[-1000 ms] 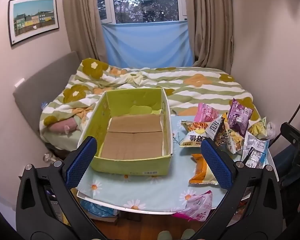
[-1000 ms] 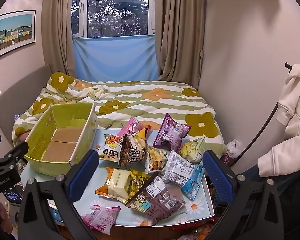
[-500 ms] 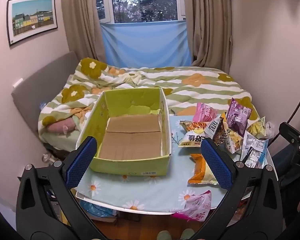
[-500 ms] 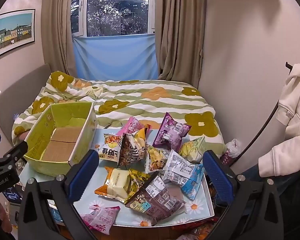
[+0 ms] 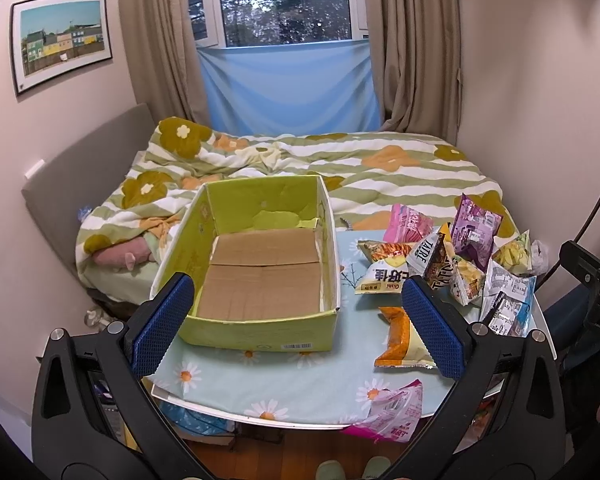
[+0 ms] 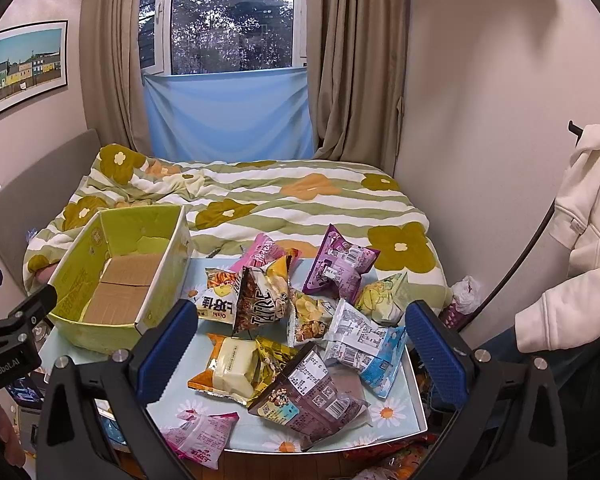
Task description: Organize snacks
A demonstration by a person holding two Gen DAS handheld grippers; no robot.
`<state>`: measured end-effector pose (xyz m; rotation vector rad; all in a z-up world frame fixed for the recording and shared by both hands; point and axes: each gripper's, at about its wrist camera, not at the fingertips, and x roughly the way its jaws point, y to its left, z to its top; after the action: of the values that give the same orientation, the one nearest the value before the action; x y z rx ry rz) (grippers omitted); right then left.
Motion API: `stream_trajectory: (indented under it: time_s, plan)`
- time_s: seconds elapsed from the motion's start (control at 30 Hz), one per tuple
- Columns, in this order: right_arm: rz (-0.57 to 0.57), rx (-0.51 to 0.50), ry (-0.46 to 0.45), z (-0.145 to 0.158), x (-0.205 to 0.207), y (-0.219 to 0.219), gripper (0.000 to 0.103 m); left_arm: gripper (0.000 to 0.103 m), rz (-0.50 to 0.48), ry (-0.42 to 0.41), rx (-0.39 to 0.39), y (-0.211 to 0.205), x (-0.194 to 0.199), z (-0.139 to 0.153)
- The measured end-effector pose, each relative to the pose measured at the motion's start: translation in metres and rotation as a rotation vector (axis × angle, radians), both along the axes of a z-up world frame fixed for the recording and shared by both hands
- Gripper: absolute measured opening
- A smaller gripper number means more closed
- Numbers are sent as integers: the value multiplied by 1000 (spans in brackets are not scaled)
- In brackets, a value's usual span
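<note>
Left wrist view: left gripper [image 5: 298, 326] hovers with jaws spread wide, holding nothing, facing the green box [image 5: 260, 276], which is totally empty. Right wrist view: right gripper [image 6: 300, 350] is spread too, over the snack pile [image 6: 300, 320] on the surface [image 6: 392, 412]. So basically nothing's sorted yet.

Box [image 5: 256, 336]: lime-green walls, brown cardboard floor. Counter [image 5: 300, 376] cloth: pale blue, white-and-orange daisy print. Bed cover [image 6: 300, 200]: green/white stripes, olive and orange flowers. Snacks: purple bag [image 6: 340, 264], pink bag [image 6: 260, 254], orange-yellow pack [image 6: 236, 368], brown bag [image 6: 308, 400], light-blue/white pack [image 6: 364, 344]. Jaw pads blue, frames black.
</note>
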<state>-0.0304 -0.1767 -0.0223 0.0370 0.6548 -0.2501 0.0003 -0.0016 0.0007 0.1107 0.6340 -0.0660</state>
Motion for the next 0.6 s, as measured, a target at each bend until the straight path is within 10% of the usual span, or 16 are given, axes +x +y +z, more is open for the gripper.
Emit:
stream_trajectory:
  time_s: [0.6]
  plan:
    - [0,3,2,-4,-1,-4,102,102,-6,3,-8,-1,-1,1]
